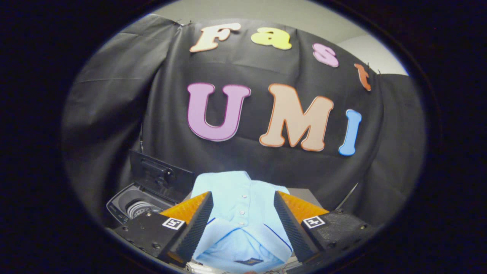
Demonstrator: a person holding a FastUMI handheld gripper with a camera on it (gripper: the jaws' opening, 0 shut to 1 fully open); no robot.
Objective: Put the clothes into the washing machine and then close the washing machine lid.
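Note:
A folded light-blue button shirt [240, 217] lies flat with its collar toward me and its hem pointing at the booth wall. My gripper [242, 195] is open, with one finger on each side of the shirt's upper part. The cloth runs between the fingers and its edges pass behind them. I cannot tell whether the fingers touch it. To the left, beyond the left finger, stands a small top-loading washing machine [123, 208]. Its dark lid [159, 177] is raised upright and the ribbed drum [139, 208] shows inside.
A grey tabletop [304, 195] shows just past the right finger, under the shirt's far end. The black cloth wall [114, 95] hangs close behind the machine and the shirt. A thin light rod [352, 195] leans against the wall at the right.

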